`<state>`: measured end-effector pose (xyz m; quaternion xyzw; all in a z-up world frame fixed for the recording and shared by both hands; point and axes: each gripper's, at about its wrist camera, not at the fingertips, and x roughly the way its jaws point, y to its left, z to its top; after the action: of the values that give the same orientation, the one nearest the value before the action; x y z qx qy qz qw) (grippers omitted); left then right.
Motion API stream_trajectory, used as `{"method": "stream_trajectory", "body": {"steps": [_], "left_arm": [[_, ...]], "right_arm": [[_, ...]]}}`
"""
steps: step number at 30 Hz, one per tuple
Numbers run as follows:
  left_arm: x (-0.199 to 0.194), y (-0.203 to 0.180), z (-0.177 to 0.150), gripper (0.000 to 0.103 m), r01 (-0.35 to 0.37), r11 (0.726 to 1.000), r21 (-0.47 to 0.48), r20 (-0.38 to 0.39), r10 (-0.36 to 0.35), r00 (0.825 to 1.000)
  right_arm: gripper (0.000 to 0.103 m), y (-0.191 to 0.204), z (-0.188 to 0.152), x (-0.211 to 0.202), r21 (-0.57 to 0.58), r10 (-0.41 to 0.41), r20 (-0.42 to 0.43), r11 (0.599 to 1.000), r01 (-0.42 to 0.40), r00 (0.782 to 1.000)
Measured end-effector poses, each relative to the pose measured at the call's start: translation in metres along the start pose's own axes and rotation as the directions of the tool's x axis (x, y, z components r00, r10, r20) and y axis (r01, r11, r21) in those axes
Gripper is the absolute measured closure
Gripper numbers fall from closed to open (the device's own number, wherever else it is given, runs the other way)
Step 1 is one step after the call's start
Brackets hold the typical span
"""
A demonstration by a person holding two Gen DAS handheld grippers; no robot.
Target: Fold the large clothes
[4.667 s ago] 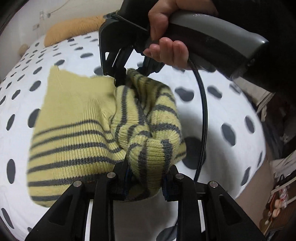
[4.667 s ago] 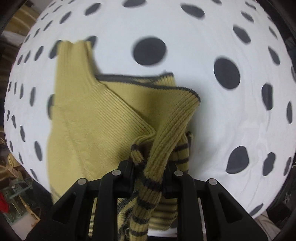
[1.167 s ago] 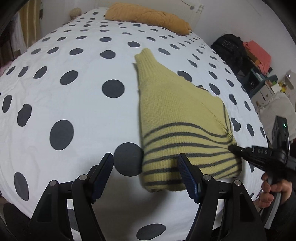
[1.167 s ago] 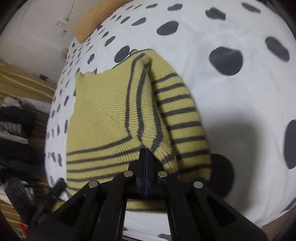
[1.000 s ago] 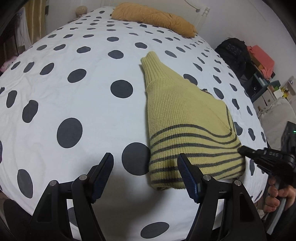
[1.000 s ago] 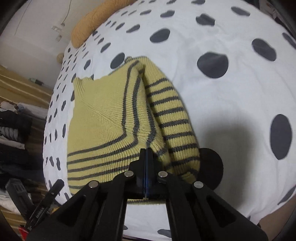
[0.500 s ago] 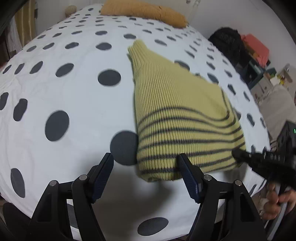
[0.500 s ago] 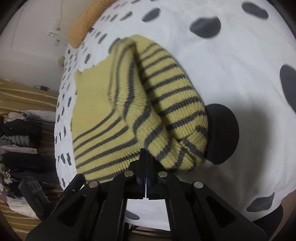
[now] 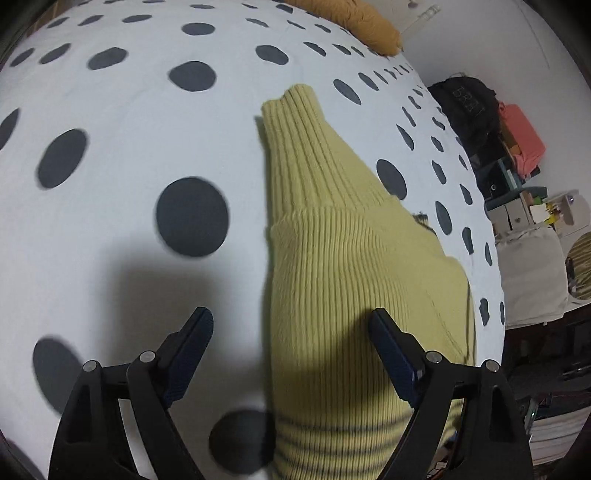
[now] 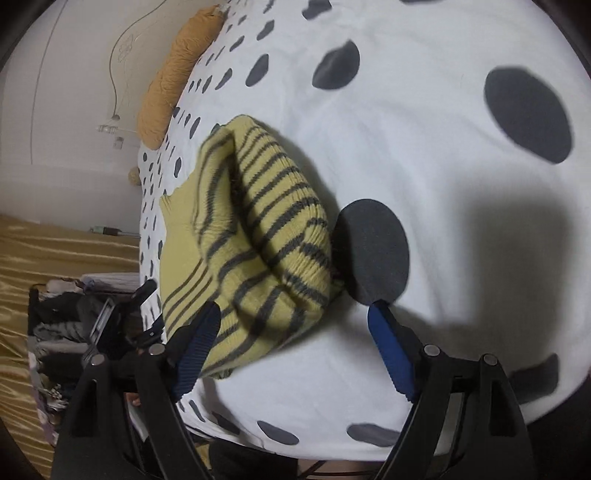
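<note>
A yellow knit sweater with grey stripes (image 9: 354, 280) lies folded on a white bed sheet with dark dots (image 9: 122, 155). My left gripper (image 9: 291, 332) is open and empty, low over the sweater's left edge, its right finger above the knit. In the right wrist view the sweater (image 10: 255, 240) is a rounded striped bundle on the sheet (image 10: 424, 155). My right gripper (image 10: 295, 332) is open and empty, just in front of the bundle's near end. The left gripper (image 10: 122, 321) shows at the bundle's far side.
An orange pillow (image 9: 354, 18) lies at the head of the bed, also in the right wrist view (image 10: 173, 74). A black bag (image 9: 465, 103), boxes and a white cushion (image 9: 528, 273) stand beside the bed. Stacked clothes (image 10: 62, 321) lie past the bed's edge.
My right gripper has opened and let go of the sweater. My left gripper has moved forward and lower over the sweater's left part.
</note>
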<state>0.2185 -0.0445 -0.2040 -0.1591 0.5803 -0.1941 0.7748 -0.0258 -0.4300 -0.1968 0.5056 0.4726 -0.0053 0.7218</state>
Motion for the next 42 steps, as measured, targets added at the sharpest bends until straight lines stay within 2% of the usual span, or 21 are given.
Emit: {"method": "stream_trajectory", "body": {"steps": [4, 7, 9, 10, 11, 12, 13, 16, 19, 22, 25, 27, 30, 31, 32, 33, 34, 36, 38, 40, 42], "left_arm": [[0.029, -0.002, 0.031, 0.015, 0.065, 0.997, -0.039, -0.038, -0.066, 0.997], [0.054, -0.005, 0.047, 0.015, 0.124, 0.99, -0.065, -0.097, -0.13, 0.987], [0.065, -0.015, 0.053, 0.017, 0.116, 0.993, -0.035, -0.114, -0.12, 0.986], [0.067, -0.025, 0.054, 0.034, 0.084, 0.996, 0.017, -0.1, -0.082, 0.992], [0.068, -0.033, 0.053, 0.04, 0.047, 0.997, 0.061, -0.087, -0.042, 0.995], [0.066, -0.041, 0.051, 0.052, 0.015, 0.995, 0.102, -0.068, -0.008, 0.998], [0.062, -0.045, 0.049, 0.063, -0.001, 0.992, 0.124, -0.045, 0.006, 0.999], [0.035, -0.049, 0.048, 0.069, 0.014, 0.993, 0.116, 0.012, -0.015, 1.0], [-0.002, -0.051, 0.052, 0.07, 0.04, 0.992, 0.12, 0.066, -0.048, 0.997], [-0.044, -0.047, 0.069, 0.069, -0.001, 0.992, 0.129, 0.129, -0.016, 0.991], [-0.075, -0.017, 0.092, 0.068, -0.029, 0.994, 0.106, 0.15, 0.013, 0.989], [-0.074, 0.01, 0.105, 0.065, -0.081, 0.992, 0.1, 0.131, 0.067, 0.989], [-0.032, 0.054, 0.117, 0.06, -0.211, 0.975, 0.073, 0.022, 0.21, 0.977], [-0.014, 0.068, 0.115, 0.057, -0.251, 0.966, 0.056, -0.022, 0.252, 0.967], [-0.001, 0.079, 0.111, 0.053, -0.266, 0.963, 0.049, -0.039, 0.268, 0.963], [0.001, 0.083, 0.108, 0.046, -0.254, 0.966, 0.042, -0.015, 0.255, 0.967], [-0.003, 0.083, 0.107, 0.045, -0.247, 0.969, 0.028, -0.001, 0.248, 0.969], [-0.014, 0.083, 0.107, 0.044, -0.218, 0.976, 0.014, 0.004, 0.218, 0.976], [-0.034, 0.083, 0.106, 0.044, -0.205, 0.979, 0.01, 0.022, 0.205, 0.979], [-0.065, 0.081, 0.095, 0.048, -0.255, 0.967, -0.001, 0.079, 0.254, 0.964], [-0.103, 0.077, 0.077, 0.048, -0.309, 0.951, 0.016, 0.152, 0.303, 0.941]], "right_arm": [[0.018, 0.0, 0.014, 0.024, 0.025, 0.087, -0.013, 0.996, -0.086, 0.996], [0.015, 0.009, 0.025, 0.04, -0.006, 0.078, -0.041, 0.997, -0.079, 0.996], [0.015, 0.017, 0.028, 0.047, -0.046, 0.052, -0.062, 0.997, -0.055, 0.997], [0.015, 0.02, 0.027, 0.049, -0.063, 0.044, -0.063, 0.997, -0.048, 0.997], [0.025, 0.023, 0.026, 0.049, -0.087, 0.041, -0.057, 0.995, -0.046, 0.998], [0.036, 0.024, 0.025, 0.047, -0.11, 0.04, -0.043, 0.993, -0.044, 0.998], [0.04, 0.025, 0.025, 0.047, -0.117, 0.056, -0.046, 0.991, -0.061, 0.997], [0.049, 0.022, 0.021, 0.037, -0.08, 0.125, -0.04, 0.989, -0.128, 0.991], [0.053, 0.034, 0.019, 0.028, -0.032, 0.218, -0.031, 0.975, -0.219, 0.975], [0.054, 0.067, 0.009, 0.033, -0.036, 0.265, -0.055, 0.963, -0.268, 0.963], [0.054, 0.093, -0.004, 0.053, -0.034, 0.332, -0.086, 0.941, -0.335, 0.94], [0.054, 0.112, -0.014, 0.075, -0.04, 0.347, -0.109, 0.935, -0.353, 0.931], [0.054, 0.132, -0.025, 0.113, -0.069, 0.275, -0.14, 0.956, -0.287, 0.951], [0.054, 0.134, -0.028, 0.13, -0.09, 0.224, -0.152, 0.967, -0.239, 0.963], [0.05, 0.133, -0.032, 0.15, -0.119, 0.127, -0.168, 0.982, -0.148, 0.977], [0.042, 0.132, -0.035, 0.163, -0.138, 0.062, -0.179, 0.986, -0.088, 0.982], [0.04, 0.128, -0.039, 0.171, -0.155, 0.041, -0.178, 0.985, -0.069, 0.983], [0.04, 0.125, -0.039, 0.169, -0.147, 0.058, -0.173, 0.985, -0.084, 0.983], [0.04, 0.124, -0.038, 0.159, -0.155, 0.037, -0.19, 0.986, -0.067, 0.981], [0.04, 0.124, -0.034, 0.143, -0.175, -0.005, -0.185, 0.984, -0.028, 0.983], [0.04, 0.128, -0.032, 0.113, -0.213, -0.047, -0.125, 0.977, 0.02, 0.991]]}}
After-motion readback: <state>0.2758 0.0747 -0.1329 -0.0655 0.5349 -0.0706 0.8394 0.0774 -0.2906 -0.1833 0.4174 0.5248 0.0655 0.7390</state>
